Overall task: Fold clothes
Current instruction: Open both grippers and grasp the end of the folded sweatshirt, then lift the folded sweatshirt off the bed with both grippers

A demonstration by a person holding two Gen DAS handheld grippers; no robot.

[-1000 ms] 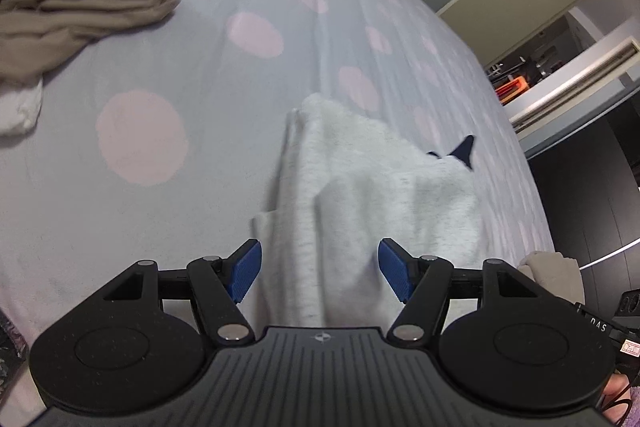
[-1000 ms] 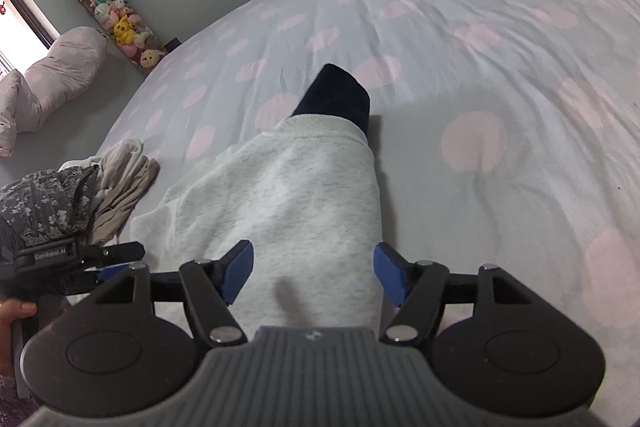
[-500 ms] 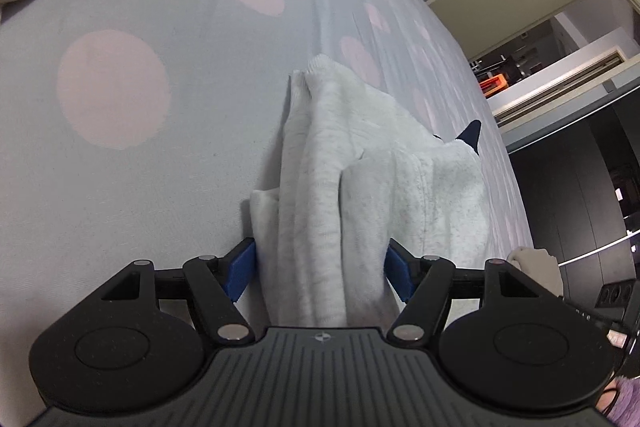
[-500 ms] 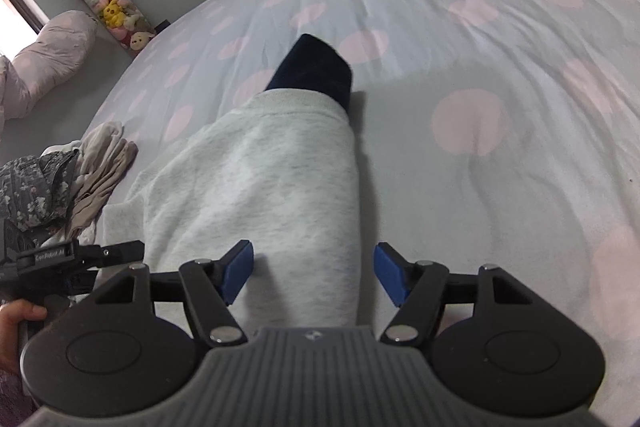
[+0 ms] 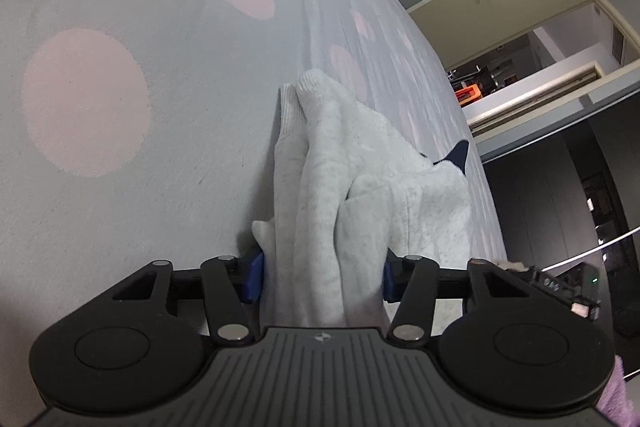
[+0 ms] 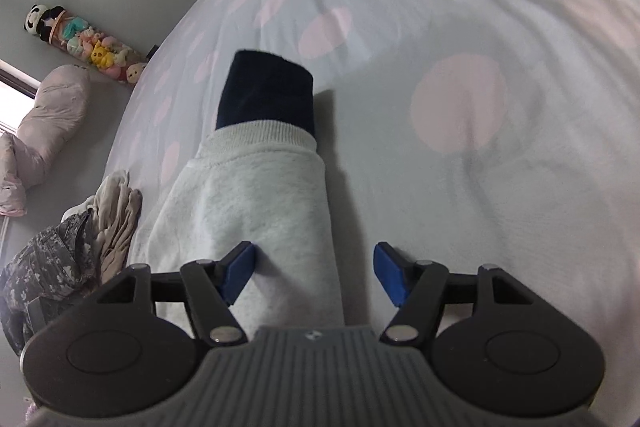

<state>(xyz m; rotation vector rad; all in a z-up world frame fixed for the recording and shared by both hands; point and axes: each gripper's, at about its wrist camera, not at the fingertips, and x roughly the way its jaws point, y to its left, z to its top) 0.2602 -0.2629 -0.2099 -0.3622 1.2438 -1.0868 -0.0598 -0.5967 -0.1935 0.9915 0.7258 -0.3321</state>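
Bedding in pale blue with large pink dots fills most of what we see from both wrists, and our task garment, a light grey sweatshirt, lies bunched on it in front of us. Off to one side we see a heap of other clothes, beige and camouflage pieces piled together, well apart from the sweatshirt, and against the wall a pink cushion and a row of plush toys. A dark navy cuff sticks out past the grey ribbed edge of the sweatshirt. Our left gripper has a thick fold of the grey fabric between its blue pads, and its jaws are closing, the pads at the cloth on both sides. Our right gripper stands wide open over the sweatshirt's edge, its left pad over the fabric, its right over the bare bedding.
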